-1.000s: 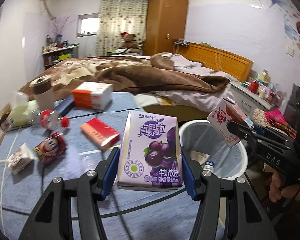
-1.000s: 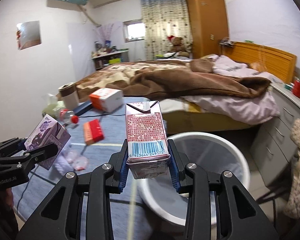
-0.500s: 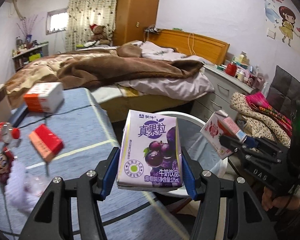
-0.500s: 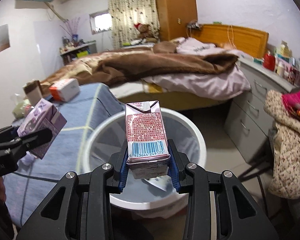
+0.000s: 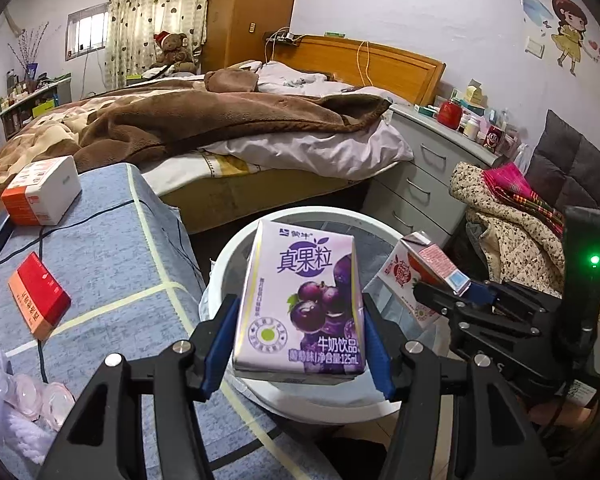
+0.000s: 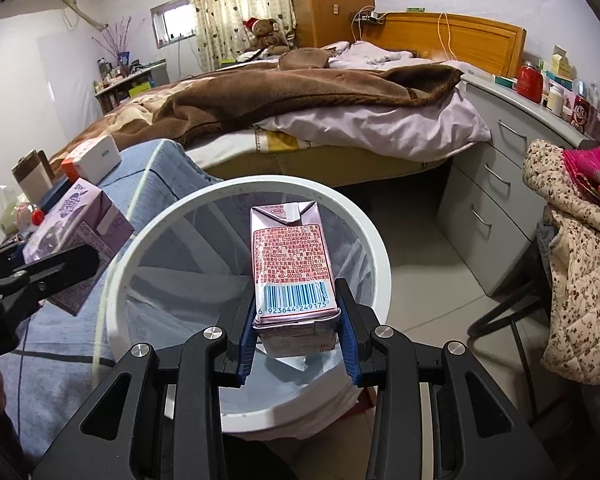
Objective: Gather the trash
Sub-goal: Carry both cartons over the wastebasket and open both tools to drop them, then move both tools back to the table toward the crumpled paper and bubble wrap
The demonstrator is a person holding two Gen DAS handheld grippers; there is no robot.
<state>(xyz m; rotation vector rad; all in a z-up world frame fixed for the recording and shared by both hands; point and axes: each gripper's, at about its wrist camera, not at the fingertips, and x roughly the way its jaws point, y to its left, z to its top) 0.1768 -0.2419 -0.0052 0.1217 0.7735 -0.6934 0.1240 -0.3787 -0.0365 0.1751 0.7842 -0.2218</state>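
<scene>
My left gripper [image 5: 298, 344] is shut on a purple grape milk carton [image 5: 304, 300] and holds it over the near rim of the white trash bin [image 5: 236, 248]. My right gripper [image 6: 296, 336] is shut on a pink milk carton [image 6: 292, 264] with a barcode, held above the open bin [image 6: 364, 232], which has a clear liner. The pink carton also shows in the left wrist view [image 5: 420, 276], to the right over the bin. The purple carton shows in the right wrist view [image 6: 76, 236], at the bin's left edge.
A table with a blue cloth [image 5: 112, 264] left of the bin carries a red box [image 5: 40, 300], an orange-white box [image 5: 40, 190], clear blister packs [image 5: 40, 396] and a cable. A bed [image 5: 220, 128], grey drawers [image 5: 428, 176] and a chair with clothes [image 6: 576, 264] stand around.
Both grippers swung right from the table toward the bin, each keeping its carton. The bin now lies directly under the two cartons.
</scene>
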